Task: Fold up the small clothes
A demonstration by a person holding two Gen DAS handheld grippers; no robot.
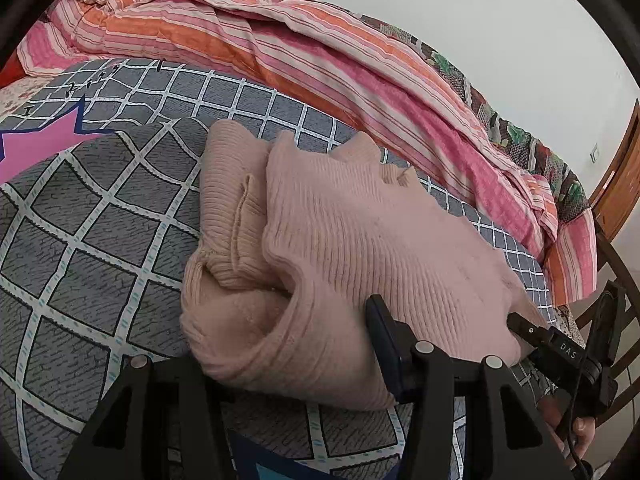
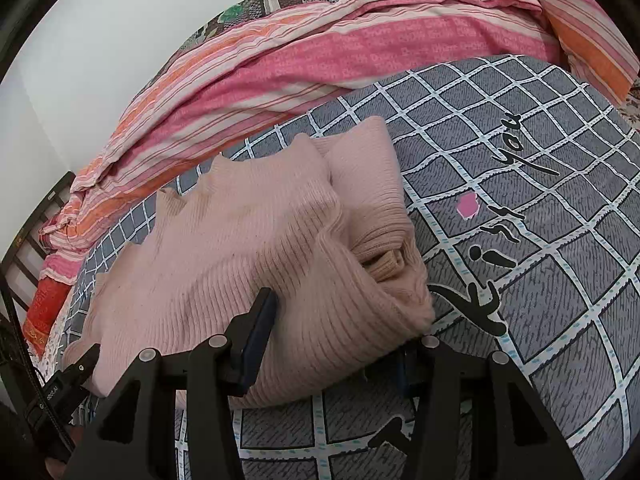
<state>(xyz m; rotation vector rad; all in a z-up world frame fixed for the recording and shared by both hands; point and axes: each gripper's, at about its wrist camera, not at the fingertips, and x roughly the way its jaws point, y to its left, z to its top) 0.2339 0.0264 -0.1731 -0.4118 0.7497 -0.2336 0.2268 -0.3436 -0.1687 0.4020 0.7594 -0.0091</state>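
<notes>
Both views are bright with soft, even daylight whose source is unclear. Shadows are faint, gathering in the pink sweater's point(image 1: 360, 248) folds. No glare. Focus is sharp; fisheye bending curves the bedsheet point(image 2: 560, 280) grid, corners vignetted black.

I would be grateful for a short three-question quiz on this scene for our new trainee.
1. True or false: the pink knit sweater lies on the grey checked cover.
2. What lies behind the sweater? A) a striped pink and orange quilt; B) a laundry basket; C) a stack of towels.
3. Which wrist view shows the black lettering printed on the cover?

Key: 1 true; 2 A; 3 the right wrist view.
</notes>
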